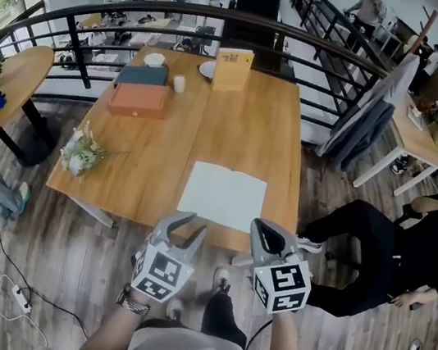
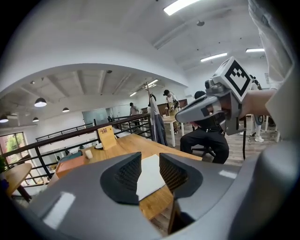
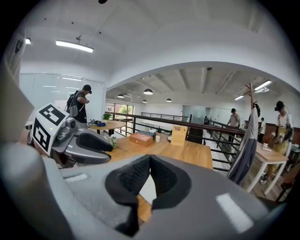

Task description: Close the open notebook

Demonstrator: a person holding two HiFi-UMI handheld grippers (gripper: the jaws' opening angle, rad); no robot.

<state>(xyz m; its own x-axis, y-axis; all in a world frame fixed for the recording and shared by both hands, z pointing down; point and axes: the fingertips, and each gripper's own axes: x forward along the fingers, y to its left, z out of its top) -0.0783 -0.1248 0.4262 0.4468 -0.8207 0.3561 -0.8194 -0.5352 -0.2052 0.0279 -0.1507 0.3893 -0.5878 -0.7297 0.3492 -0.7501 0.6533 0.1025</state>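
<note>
The open notebook lies flat with white pages up, near the front edge of the wooden table. Both grippers hover just in front of that edge, apart from the notebook. My left gripper points at its left corner with its jaws parted; in the left gripper view, the white page shows through the gap of the left gripper and nothing sits between the pads. My right gripper is off the notebook's right corner. In the right gripper view, the tips of the right gripper touch, with a sliver of page below them.
At the table's far left stand an orange box, a teal case, a cup and plates. A yellow card stands at the back, and a flower bunch lies at the left edge. A seated person is right of the table.
</note>
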